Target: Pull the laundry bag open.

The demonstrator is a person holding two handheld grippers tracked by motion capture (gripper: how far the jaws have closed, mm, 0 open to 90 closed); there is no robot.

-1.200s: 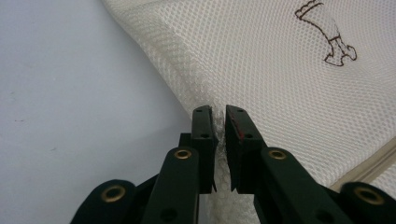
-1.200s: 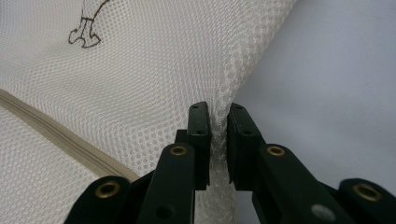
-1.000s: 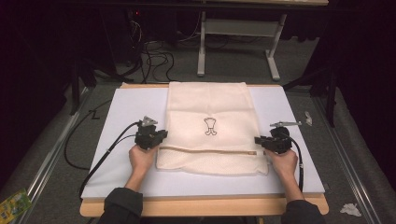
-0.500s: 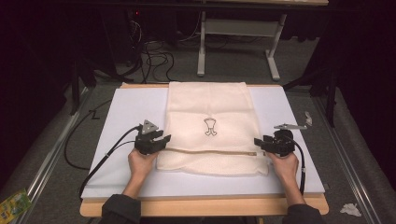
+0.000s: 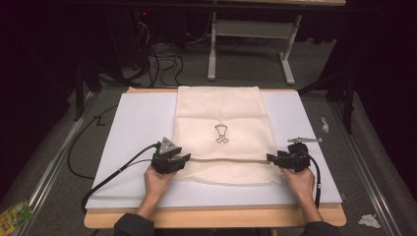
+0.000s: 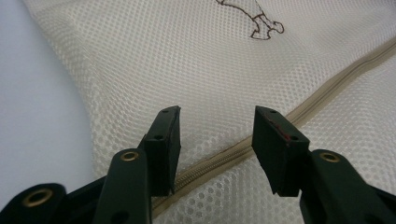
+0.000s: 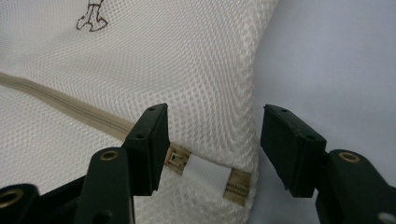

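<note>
On white board (image 5: pixel 133 123) | mesh bag (image 5: pixel 221 118) flat | left gripper (image 6: pixel 217 135), right gripper (image 7: pixel 212 140) released, straddling zipper (image 6: pixel 327 88) ends

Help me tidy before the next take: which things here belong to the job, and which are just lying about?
Job: mesh bag, its zipper, left gripper, right gripper, white board.

Lying about: paper scraps and green packet on the floor, floor cables.
</note>
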